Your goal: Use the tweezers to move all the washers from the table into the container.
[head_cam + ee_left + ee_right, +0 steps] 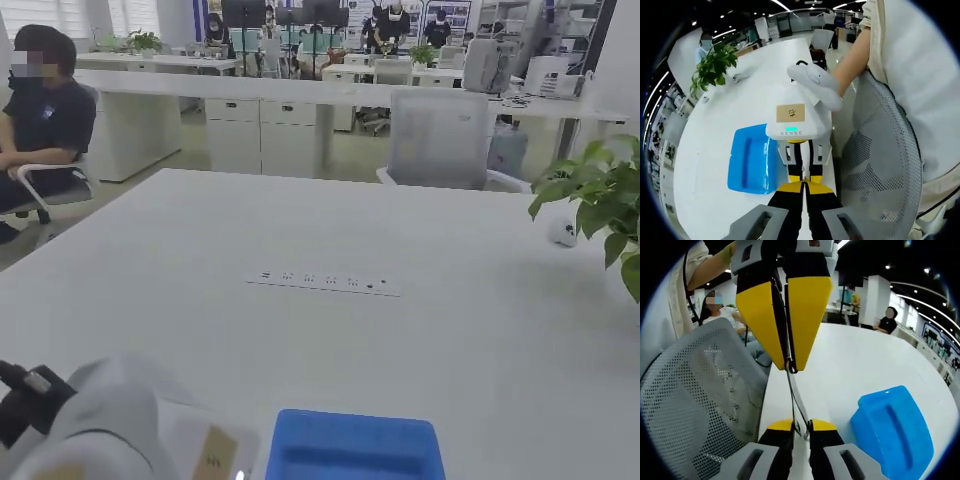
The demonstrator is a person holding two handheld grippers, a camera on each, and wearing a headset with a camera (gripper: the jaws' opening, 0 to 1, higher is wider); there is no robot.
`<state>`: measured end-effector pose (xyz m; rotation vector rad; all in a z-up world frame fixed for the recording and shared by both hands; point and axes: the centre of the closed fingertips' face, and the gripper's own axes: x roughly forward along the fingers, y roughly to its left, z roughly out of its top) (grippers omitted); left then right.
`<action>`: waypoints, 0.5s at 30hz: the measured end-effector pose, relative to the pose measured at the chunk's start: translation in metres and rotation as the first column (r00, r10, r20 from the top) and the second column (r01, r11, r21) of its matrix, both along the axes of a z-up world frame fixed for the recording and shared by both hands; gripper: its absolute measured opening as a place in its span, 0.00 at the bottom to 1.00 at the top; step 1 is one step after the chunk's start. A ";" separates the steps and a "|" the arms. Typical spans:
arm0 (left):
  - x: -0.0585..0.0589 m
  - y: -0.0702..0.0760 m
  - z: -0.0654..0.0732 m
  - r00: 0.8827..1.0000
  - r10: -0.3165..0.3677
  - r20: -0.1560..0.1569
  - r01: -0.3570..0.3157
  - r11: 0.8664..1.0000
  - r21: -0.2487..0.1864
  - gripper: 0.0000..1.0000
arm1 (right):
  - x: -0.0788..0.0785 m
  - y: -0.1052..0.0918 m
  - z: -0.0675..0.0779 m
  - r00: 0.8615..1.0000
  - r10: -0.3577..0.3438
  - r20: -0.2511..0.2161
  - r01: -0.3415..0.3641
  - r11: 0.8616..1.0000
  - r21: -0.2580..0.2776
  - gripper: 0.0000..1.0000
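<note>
Head view: a blue plastic container (355, 445) sat on the white table (330, 330), with open-plan office desks behind. Left gripper view: the left gripper (802, 187) had its jaws pressed together, container just left of them. Right gripper view: the right gripper (801, 434) pinched thin metal tweezers (794, 390), the left's jaws clamping their far end. Moving the washers seemingly hadn't started.

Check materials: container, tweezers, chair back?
Container: blue, probably moulded plastic, going by the smooth surface, soft sheen and rounded edges. Tweezers: thin grey blades with a glint, likely metal. Chair back: grey mesh with regular small holes; plastic or woven fabric, can't tell which.
</note>
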<state>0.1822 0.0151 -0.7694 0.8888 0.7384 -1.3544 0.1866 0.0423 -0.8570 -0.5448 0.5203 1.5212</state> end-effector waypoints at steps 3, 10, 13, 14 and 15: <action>0.001 0.001 -0.001 1.000 0.008 -0.003 -0.008 1.000 0.002 0.00 | -0.001 0.001 0.003 1.000 -0.004 -0.005 0.004 1.000 0.008 0.08; 0.005 0.002 -0.001 1.000 0.017 0.002 -0.017 1.000 0.004 0.00 | -0.001 0.006 0.027 1.000 -0.011 0.014 0.010 0.998 0.060 0.09; 0.005 0.000 -0.003 1.000 0.020 0.005 -0.020 1.000 0.001 0.00 | 0.002 0.005 0.022 1.000 -0.020 0.015 0.020 0.999 0.034 0.04; 0.006 0.000 -0.004 1.000 0.022 0.016 -0.022 1.000 -0.002 0.00 | 0.002 0.004 0.021 1.000 -0.018 0.010 0.017 0.999 0.035 0.04; 0.007 0.001 -0.004 1.000 0.023 0.019 -0.023 1.000 -0.001 0.00 | 0.002 0.004 0.021 1.000 -0.019 0.010 0.019 0.999 0.040 0.03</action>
